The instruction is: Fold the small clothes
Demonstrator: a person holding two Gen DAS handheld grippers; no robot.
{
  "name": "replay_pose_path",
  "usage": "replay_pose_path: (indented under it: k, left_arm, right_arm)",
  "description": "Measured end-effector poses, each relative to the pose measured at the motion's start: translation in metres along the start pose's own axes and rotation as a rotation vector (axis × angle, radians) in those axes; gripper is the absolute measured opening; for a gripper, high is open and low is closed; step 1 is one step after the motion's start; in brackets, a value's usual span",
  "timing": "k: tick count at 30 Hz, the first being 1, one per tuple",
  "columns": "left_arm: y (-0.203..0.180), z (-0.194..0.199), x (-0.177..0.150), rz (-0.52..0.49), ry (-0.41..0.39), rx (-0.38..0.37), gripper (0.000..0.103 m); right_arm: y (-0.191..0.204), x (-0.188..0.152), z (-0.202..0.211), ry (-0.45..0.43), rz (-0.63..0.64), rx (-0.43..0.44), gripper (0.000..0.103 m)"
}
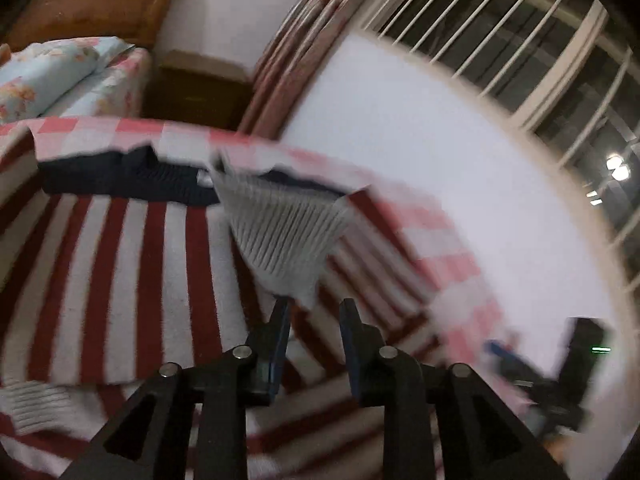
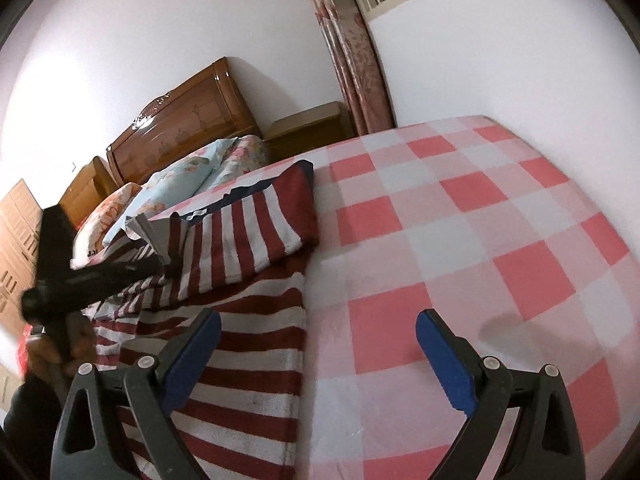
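Note:
A small red-and-white striped sweater [image 1: 120, 280] with a navy collar [image 1: 120, 180] lies on the pink checked bed [image 2: 460, 240]. My left gripper [image 1: 314, 306] has its jaws slightly apart, and the grey ribbed cuff [image 1: 284, 232] of the sweater touches its left finger; the view is blurred. In the right wrist view the sweater [image 2: 248, 320] lies partly folded, and the left gripper [image 2: 166, 258] is at its grey cuff [image 2: 154, 236]. My right gripper [image 2: 318, 334] is open and empty, over the sweater's right edge.
Floral pillows [image 2: 188, 176] and a wooden headboard [image 2: 180, 120] are at the far end of the bed. A wooden nightstand [image 2: 308, 128] and a curtain [image 2: 352, 48] stand by the white wall. A barred window [image 1: 540, 60] is on the right.

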State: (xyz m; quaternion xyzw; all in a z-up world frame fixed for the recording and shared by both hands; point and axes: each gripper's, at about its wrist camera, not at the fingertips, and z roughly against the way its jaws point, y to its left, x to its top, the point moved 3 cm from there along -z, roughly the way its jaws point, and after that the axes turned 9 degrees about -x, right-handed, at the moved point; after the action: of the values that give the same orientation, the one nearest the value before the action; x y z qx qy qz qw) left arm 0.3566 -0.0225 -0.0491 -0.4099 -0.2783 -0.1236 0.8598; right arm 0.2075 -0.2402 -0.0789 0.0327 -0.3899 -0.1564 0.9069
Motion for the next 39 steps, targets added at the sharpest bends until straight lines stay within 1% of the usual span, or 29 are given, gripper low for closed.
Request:
replay_pose_path:
  k: [1,2,3,4,5,6,7,8,9,10,12,15,18,19,20,22,24,25,26,27,29,31,34,36,39]
  left_arm:
    - [-0.006,0.023,-0.001,-0.011,-0.049,-0.041,0.034]
    - [-0.011,0.04,-0.004,-0.02,-0.092,-0.058,0.037]
    - [-0.011,0.064,-0.005,-0.031,-0.166,-0.058,0.049]
    - [-0.004,0.075,-0.006,-0.033,-0.206,-0.031,0.065]
    - [0.002,0.087,-0.008,-0.03,-0.249,0.037,0.07]
    - [0.011,0.099,-0.014,-0.017,-0.285,0.129,0.071]
    - [0.02,0.107,-0.021,0.005,-0.301,0.199,0.071]
    - [0.03,0.111,-0.025,0.029,-0.299,0.236,0.07]
    - [0.04,0.113,-0.033,0.062,-0.288,0.258,0.069]
    - [0.052,0.116,-0.035,0.093,-0.281,0.267,0.069]
    - [0.064,0.114,-0.051,0.152,-0.272,0.283,0.069]
    - [0.077,0.117,-0.065,0.196,-0.264,0.288,0.069]
    - [0.08,0.116,-0.072,0.201,-0.249,0.309,0.069]
    - [0.08,0.119,-0.075,0.197,-0.245,0.325,0.069]
    - [0.08,0.128,-0.08,0.192,-0.243,0.34,0.069]
    - [0.086,0.13,-0.08,0.188,-0.242,0.367,0.069]
    - [0.092,0.138,-0.082,0.187,-0.24,0.406,0.069]
    - [0.096,0.138,-0.08,0.186,-0.234,0.435,0.069]
    - [0.099,0.138,-0.079,0.187,-0.227,0.452,0.069]
    - [0.104,0.135,-0.075,0.186,-0.215,0.471,0.069]
    - [0.106,0.131,-0.068,0.167,-0.202,0.502,0.069]
    - [0.108,0.124,-0.061,0.154,-0.179,0.543,0.069]
    - [0.111,0.12,-0.056,0.154,-0.163,0.587,0.069]
    - [0.115,0.12,-0.054,0.154,-0.161,0.619,0.069]
    - [0.119,0.119,-0.05,0.14,-0.153,0.637,0.069]
  right_arm:
    - [0.005,0.001,-0.004,0.004,0.004,0.012,0.103]
    - [0.01,0.002,-0.006,0.005,0.012,0.018,0.103]
    - [0.019,0.005,-0.01,0.004,0.029,0.025,0.103]
    - [0.03,0.008,-0.013,0.002,0.052,0.035,0.103]
    - [0.047,0.013,-0.019,0.005,0.091,0.058,0.103]
    - [0.06,0.016,-0.023,0.01,0.119,0.076,0.103]
    - [0.073,0.02,-0.029,0.017,0.147,0.093,0.103]
    - [0.092,0.023,-0.037,0.03,0.188,0.102,0.103]
    - [0.106,0.026,-0.045,0.04,0.22,0.104,0.103]
    - [0.129,0.029,-0.056,0.056,0.275,0.111,0.103]
    - [0.164,0.034,-0.073,0.071,0.373,0.113,0.103]
    - [0.21,0.038,-0.101,0.065,0.535,0.046,0.103]
    - [0.229,0.041,-0.115,0.06,0.601,0.034,0.103]
    - [0.228,0.043,-0.117,0.057,0.592,0.04,0.103]
    - [0.219,0.05,-0.114,0.045,0.53,0.062,0.103]
    - [0.188,0.062,-0.098,0.018,0.301,0.135,0.103]
    - [0.148,0.064,-0.085,0.019,0.056,0.228,0.103]
    - [0.124,0.059,-0.081,0.029,-0.069,0.254,0.103]
    - [0.109,0.054,-0.081,0.04,-0.131,0.255,0.103]
    - [0.098,0.048,-0.083,0.054,-0.153,0.241,0.103]
    - [0.088,0.036,-0.095,0.103,-0.121,0.192,0.103]
    - [0.085,0.03,-0.1,0.128,-0.128,0.193,0.103]
    - [0.093,0.033,-0.098,0.108,-0.102,0.178,0.103]
    - [0.095,0.033,-0.103,0.114,-0.086,0.17,0.103]
    - [0.094,0.035,-0.103,0.111,-0.098,0.174,0.103]
